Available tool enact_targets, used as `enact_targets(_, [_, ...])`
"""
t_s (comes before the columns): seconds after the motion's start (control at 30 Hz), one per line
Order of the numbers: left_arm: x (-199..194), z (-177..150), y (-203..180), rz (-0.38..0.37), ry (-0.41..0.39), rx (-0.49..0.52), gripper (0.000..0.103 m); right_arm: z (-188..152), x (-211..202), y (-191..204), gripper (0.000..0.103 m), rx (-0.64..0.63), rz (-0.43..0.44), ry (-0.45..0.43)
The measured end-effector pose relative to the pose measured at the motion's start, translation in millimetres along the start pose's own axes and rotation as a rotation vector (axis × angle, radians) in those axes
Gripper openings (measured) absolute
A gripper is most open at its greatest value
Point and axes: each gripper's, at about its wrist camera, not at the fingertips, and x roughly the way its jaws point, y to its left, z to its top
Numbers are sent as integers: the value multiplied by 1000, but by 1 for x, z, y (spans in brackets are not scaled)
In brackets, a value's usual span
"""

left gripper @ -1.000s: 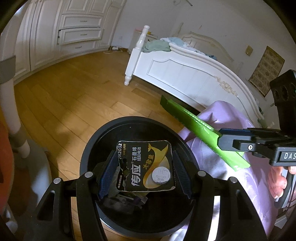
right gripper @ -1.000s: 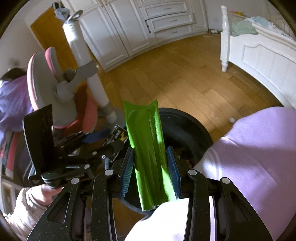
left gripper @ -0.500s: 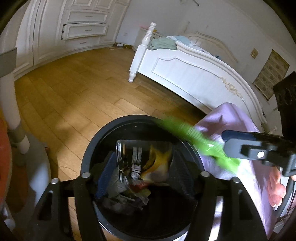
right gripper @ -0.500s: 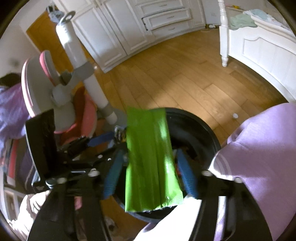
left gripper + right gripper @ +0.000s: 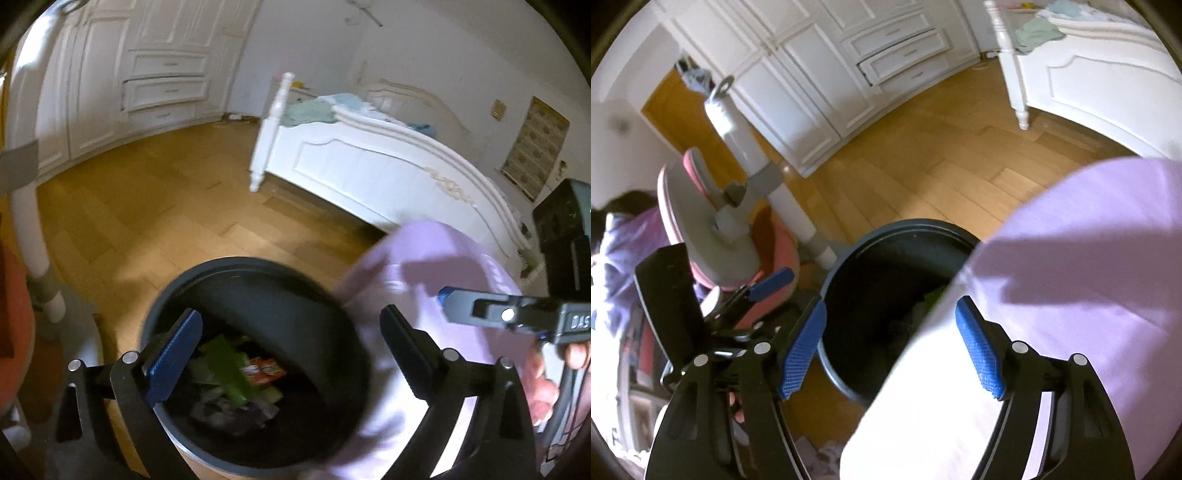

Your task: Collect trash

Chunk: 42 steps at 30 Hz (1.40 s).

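Below my left gripper (image 5: 291, 354), jaws just opened wide and empty, the round black plastic bin (image 5: 255, 269) holds mixed trash. The long green plastic wrapper (image 5: 227, 371) lies inside, its long axis slanting away leftward. My right gripper (image 5: 890, 350), also just opened, holds nothing.

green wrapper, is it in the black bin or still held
In the bin. The long green plastic wrapper lies on the trash inside the round black bin; both grippers' fingers stand open with nothing between them.
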Motion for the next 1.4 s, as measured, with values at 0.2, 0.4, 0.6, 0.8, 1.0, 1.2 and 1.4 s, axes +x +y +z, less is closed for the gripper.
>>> enact_targets(0.2, [-4, -4, -92, -28, 1, 109, 97, -31, -69, -47, 79, 70, -35, -89])
enact_targets(0.4, [-1, -16, -194, -31, -7, 255, 98, -76, -155, -84, 89, 59, -277, -273])
enact_targets(0.6, [14, -34, -268, -23, -53, 370, 98, -126, -221, -111, 98, 45, -623, -501])
enact_targets(0.8, [36, -51, -294, -16, -63, 373, 98, -167, -246, -142, 98, 105, -806, -669])
enact_targets(1.0, [44, -59, -296, 5, -72, 371, 98, -184, -254, -169, 98, 218, -816, -733])
enact_targets(1.2, [44, -55, -292, 14, -93, 341, 98, -191, -259, -166, 98, 249, -839, -797])
enact_targets(1.4, [42, -57, -295, 28, -127, 349, 98, -195, -263, -164, 98, 252, -841, -817])
